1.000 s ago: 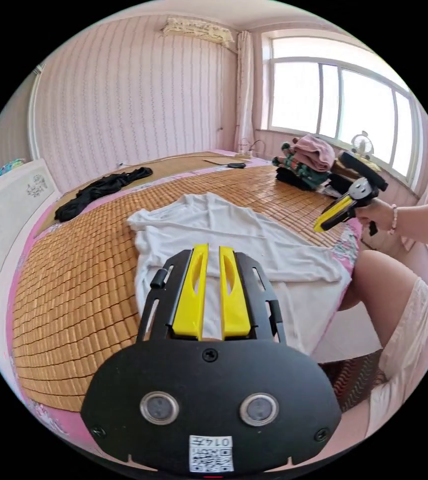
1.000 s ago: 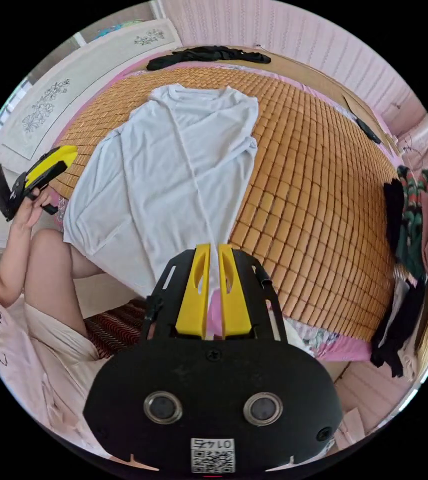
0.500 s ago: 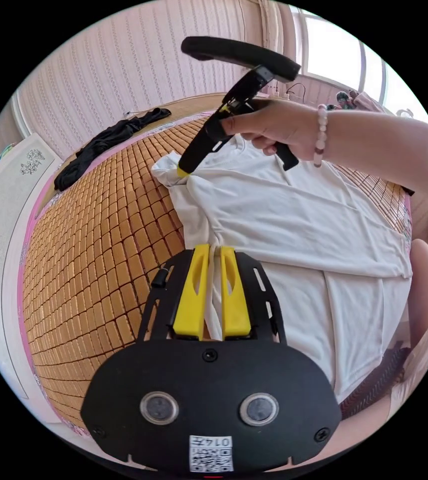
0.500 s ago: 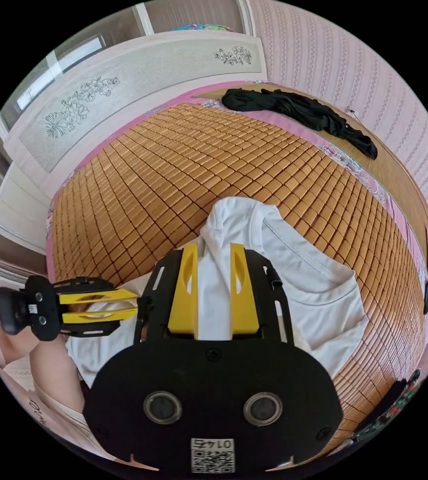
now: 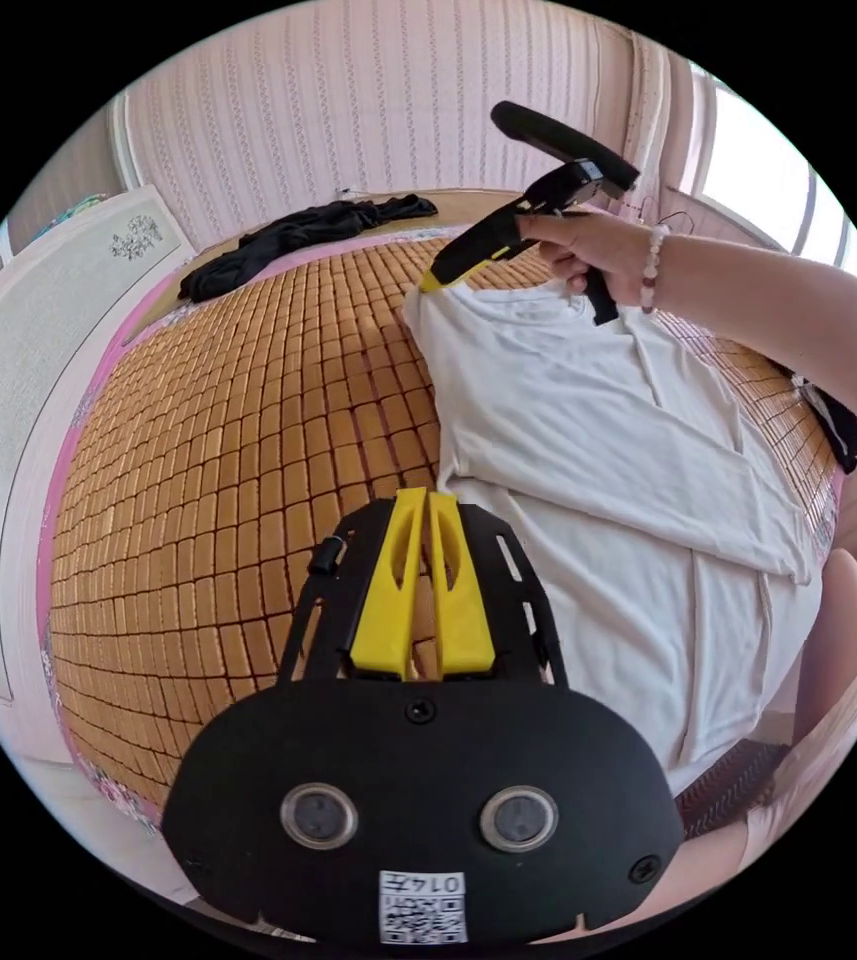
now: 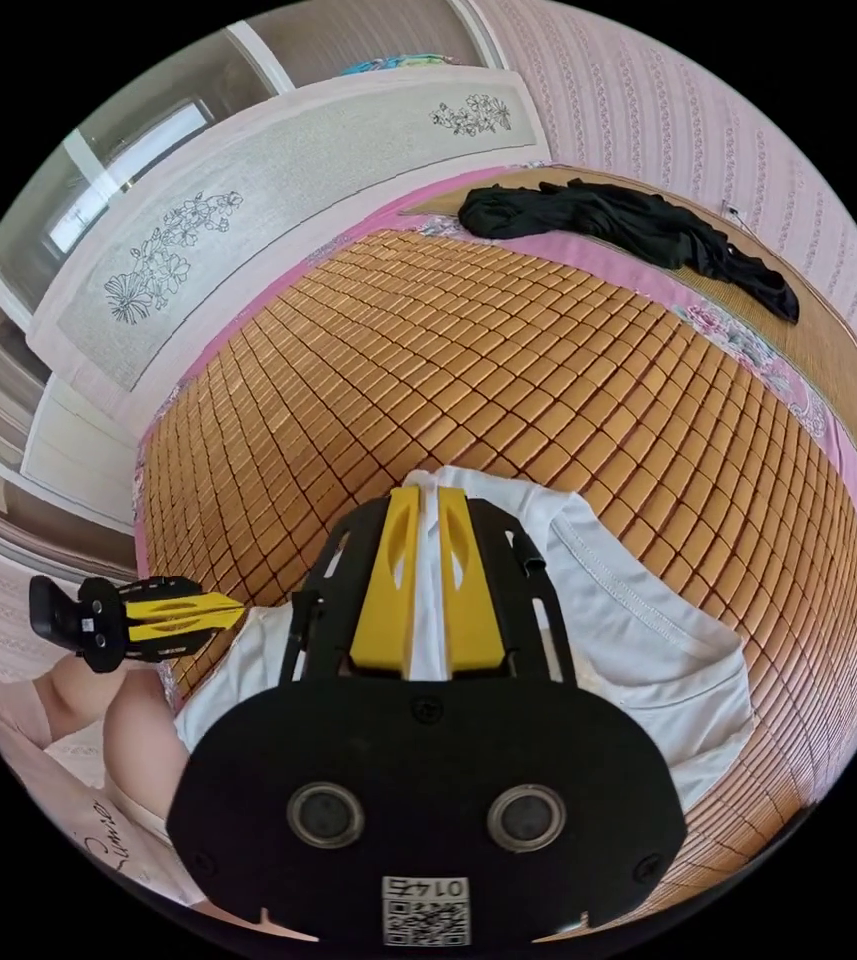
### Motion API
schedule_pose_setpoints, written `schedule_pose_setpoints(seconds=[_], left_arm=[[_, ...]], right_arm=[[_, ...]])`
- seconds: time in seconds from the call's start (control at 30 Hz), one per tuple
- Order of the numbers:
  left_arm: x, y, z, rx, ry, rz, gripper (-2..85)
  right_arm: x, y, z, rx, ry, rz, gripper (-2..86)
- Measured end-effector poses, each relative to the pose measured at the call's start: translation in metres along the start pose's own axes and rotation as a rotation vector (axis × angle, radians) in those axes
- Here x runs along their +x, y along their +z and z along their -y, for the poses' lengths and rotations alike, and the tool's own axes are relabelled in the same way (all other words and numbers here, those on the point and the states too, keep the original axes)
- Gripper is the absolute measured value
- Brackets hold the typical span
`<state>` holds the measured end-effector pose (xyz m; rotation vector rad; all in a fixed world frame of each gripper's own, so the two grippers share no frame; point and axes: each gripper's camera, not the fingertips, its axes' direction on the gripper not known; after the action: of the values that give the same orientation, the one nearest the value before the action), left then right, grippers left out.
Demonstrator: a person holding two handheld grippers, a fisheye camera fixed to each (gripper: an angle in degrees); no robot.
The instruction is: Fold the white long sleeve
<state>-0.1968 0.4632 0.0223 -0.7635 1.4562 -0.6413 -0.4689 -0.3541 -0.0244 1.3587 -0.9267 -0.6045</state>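
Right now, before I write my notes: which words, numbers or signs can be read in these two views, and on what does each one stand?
No text can be quoted with certainty.
Sticker on the left gripper: code square and short characters, too small to read.
Sticker on the right gripper: the same.
Person's pale garment: cursive writing, cut off, unreadable.
White long sleeve: no print in view.
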Motion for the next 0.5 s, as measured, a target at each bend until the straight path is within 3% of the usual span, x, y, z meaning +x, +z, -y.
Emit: schedule_pose_setpoints(seconds=[0.1, 0.23, 0.43, 0.5], left_arm=[[-0.021, 0.013, -0.013, -0.08, -0.018, 0.05, -0.6], [-0.048, 0.0, -0.015, 0.016, -0.025, 0.011, 0.6], [-0.07, 0.022, 0.045, 0.115, -0.066, -0.099, 8.7], [-0.077, 0.038, 0.067, 0.117, -0.09, -0.158, 10.9]], right_arm=[[0.02, -0.028, -0.014, 0.067, 0.044, 0.051, 6.0], [0.061, -0.095, -0.069, 0.176, 0.061, -0.006, 6.4], [0.148, -0.149, -0.17, 0.079, 0.257, -0.272, 10.0], [0.169, -0.152, -0.19, 0.043, 0.313, -0.272, 11.2]])
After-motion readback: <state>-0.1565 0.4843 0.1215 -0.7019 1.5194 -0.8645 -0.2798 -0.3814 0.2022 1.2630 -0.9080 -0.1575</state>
